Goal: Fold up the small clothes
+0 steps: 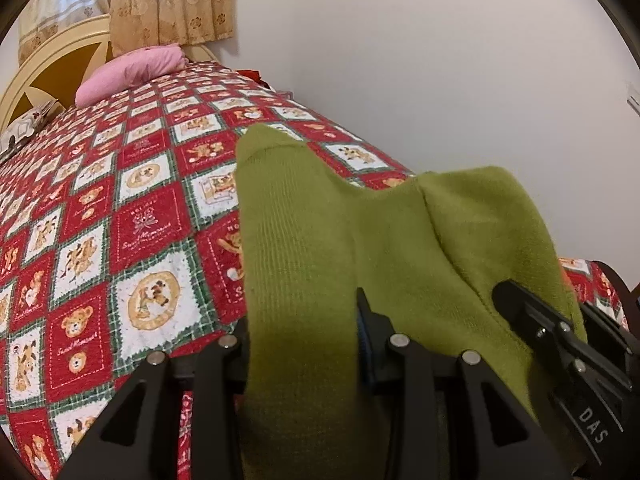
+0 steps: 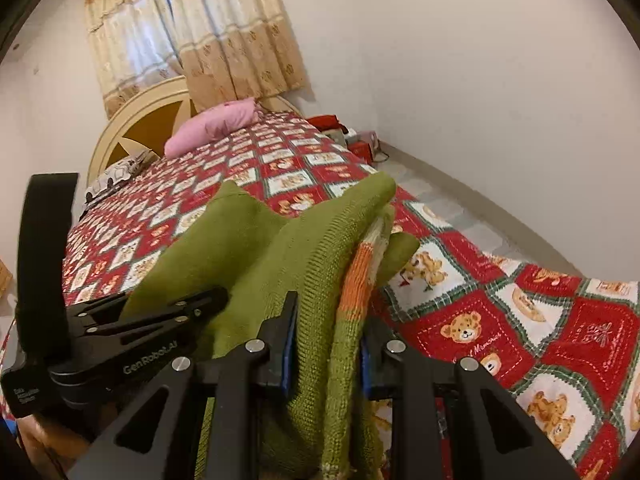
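Green knit: an olive-green knitted garment (image 1: 320, 240) hangs between the two hand-held grippers, raised above the bed and draped back toward both cameras.
Stripes: in the right wrist view the garment (image 2: 316, 264) shows an orange and cream striped band along its right fold, just past the right fingers.
Left hand-held gripper (image 1: 304, 336): its fingers are closed onto a fold of the green garment; the cloth fills the gap between them and falls over the near side, hiding the left finger's tip.
Right hand-held gripper (image 2: 328, 340): its fingers pinch a thick bunch of the same garment, green on the left and striped on the right; blue pads show on the inner faces.
Between the two: each hand-held gripper appears in the other's view, close beside it, with the garment stretched across from one to the other.
Bed (image 1: 120, 216): covered with a red, white and green quilt printed with teddy bears; it lies below and beyond both hand-held grippers.
Pillow (image 1: 128, 74): pink, at the far end of the bed, well beyond the left hand-held gripper.
Headboard (image 2: 136, 128): cream with a brown inlay, behind the pillow.
Curtain (image 2: 208, 36): beige with a flower pattern, above the headboard.
Wall (image 1: 440, 60): plain white, to the right of the bed.
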